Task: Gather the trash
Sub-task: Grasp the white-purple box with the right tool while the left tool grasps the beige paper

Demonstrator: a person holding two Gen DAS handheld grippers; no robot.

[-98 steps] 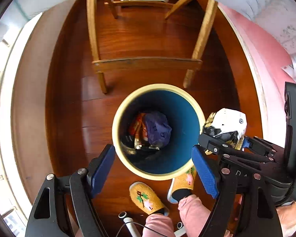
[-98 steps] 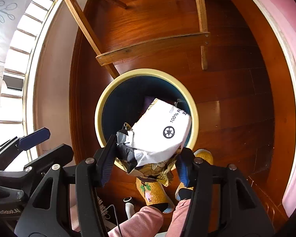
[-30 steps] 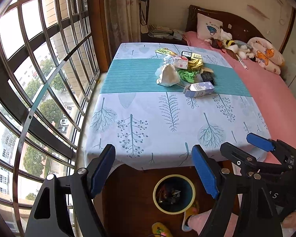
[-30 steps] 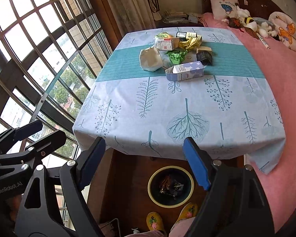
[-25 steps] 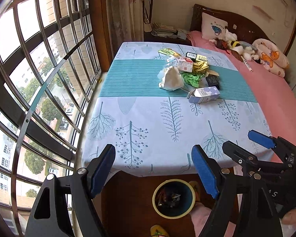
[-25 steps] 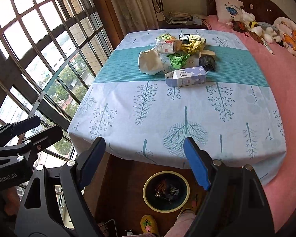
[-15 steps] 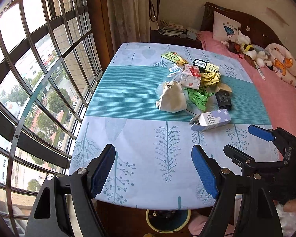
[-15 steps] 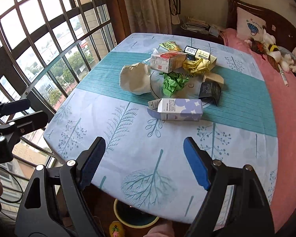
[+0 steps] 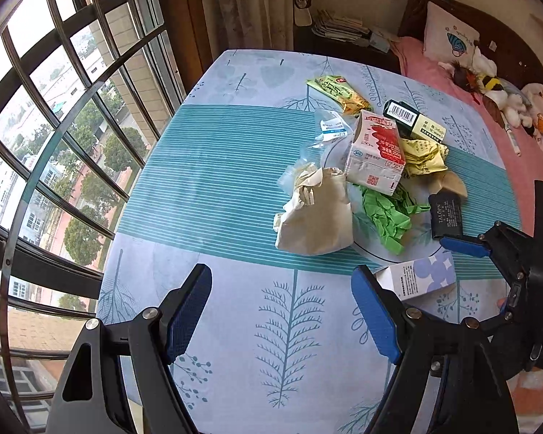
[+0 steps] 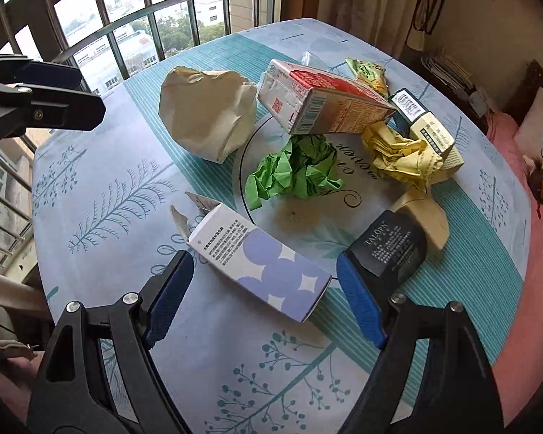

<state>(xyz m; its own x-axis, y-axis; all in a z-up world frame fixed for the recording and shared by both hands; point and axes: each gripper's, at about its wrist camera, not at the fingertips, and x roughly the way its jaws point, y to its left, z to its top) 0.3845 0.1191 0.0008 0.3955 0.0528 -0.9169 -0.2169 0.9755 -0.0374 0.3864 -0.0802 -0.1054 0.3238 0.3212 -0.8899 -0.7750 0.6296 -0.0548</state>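
Jaws on the left gripper (image 9: 281, 314) are spread wide with nothing in them, hanging over bare tablecloth (image 9: 235, 325); the paper bag (image 9: 316, 213) sits a bit ahead of it. Right gripper (image 10: 260, 298) is wide open and empty too, and the purple box (image 10: 260, 262) lies right between its pads, not touched. The box runs diagonally, far-left to near-right, so its long axis sits skewed across the gap. I'd say the right hand is clearly the nearer one.

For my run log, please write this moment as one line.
stage: reaching for trash | left gripper: open, empty | right gripper: open, above purple-dotted carton | table: litter remaining
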